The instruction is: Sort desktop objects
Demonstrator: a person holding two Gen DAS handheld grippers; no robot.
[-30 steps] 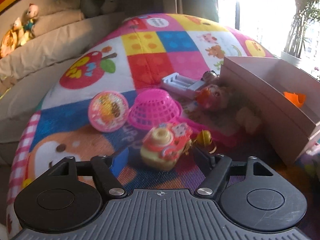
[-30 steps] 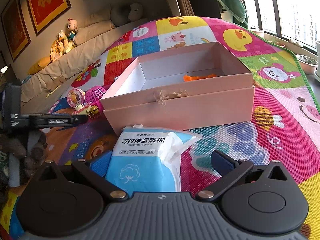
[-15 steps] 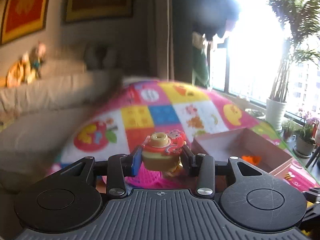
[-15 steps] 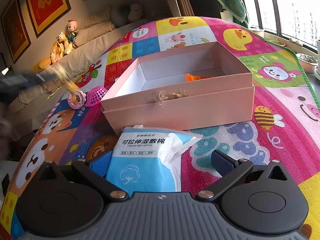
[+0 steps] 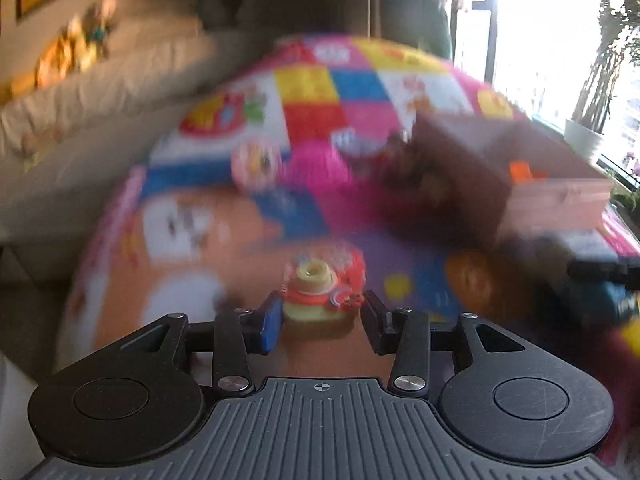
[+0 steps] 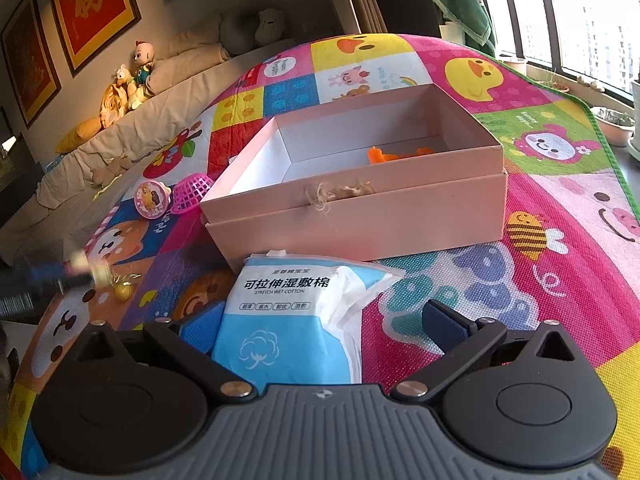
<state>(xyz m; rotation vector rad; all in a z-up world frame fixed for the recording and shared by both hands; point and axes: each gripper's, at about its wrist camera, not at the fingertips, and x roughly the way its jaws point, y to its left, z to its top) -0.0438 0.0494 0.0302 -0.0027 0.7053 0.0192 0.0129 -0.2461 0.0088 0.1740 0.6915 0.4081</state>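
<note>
A bright patchwork play mat point(image 6: 560, 216) covers the floor. On the far left a beige sofa point(image 6: 132, 144) stands under red framed pictures point(image 6: 92, 4). On the right, daylight pours through tall windows point(image 6: 592, 20).

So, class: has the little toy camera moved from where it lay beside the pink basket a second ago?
Yes. The toy camera has left its spot beside the pink basket; the left gripper now carries it, nearer the viewer, above the mat's orange patch.

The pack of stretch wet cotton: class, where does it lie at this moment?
In the right wrist view the pack of stretch wet cotton lies on the play mat, between the right claw's open fingers, just before the pink box.
</note>
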